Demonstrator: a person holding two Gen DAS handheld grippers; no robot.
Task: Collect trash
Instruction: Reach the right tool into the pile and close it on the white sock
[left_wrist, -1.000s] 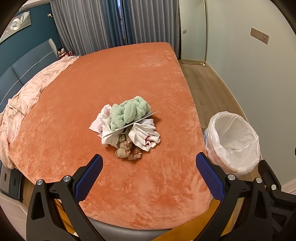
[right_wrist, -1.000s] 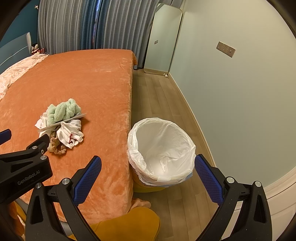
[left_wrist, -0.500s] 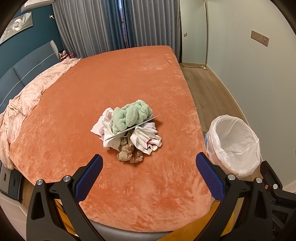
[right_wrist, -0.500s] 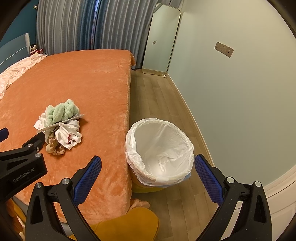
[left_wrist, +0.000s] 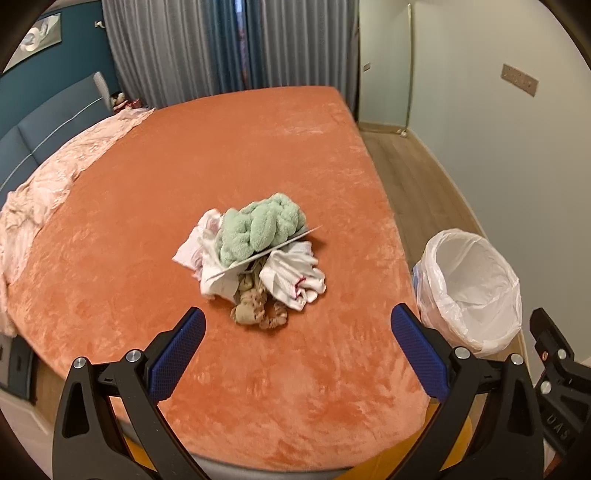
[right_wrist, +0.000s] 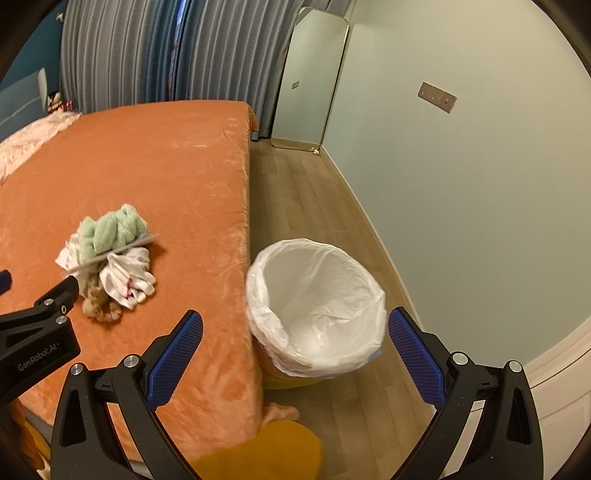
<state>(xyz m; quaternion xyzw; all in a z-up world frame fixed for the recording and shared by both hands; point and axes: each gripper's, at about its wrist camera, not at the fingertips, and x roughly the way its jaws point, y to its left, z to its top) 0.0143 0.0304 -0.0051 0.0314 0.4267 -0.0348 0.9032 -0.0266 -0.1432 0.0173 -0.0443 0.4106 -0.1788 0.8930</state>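
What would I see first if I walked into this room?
First, the little heap of rags topped by a fluffy green towel, in the middle of the big orange bed. Next, the white-lined trash bin on the floor right beside the bed, with both blue-tipped tools open and holding nothing.

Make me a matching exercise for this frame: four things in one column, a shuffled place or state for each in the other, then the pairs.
1. green fluffy towel
2. brown scrunchie
3. trash bin
4. left claw

a. open, holding nothing
b. on the floor beside the bed, lined with a white bag
c. top of the pile
d. near edge of the pile, on the orange bedspread

Pairs: 1-c, 2-d, 3-b, 4-a
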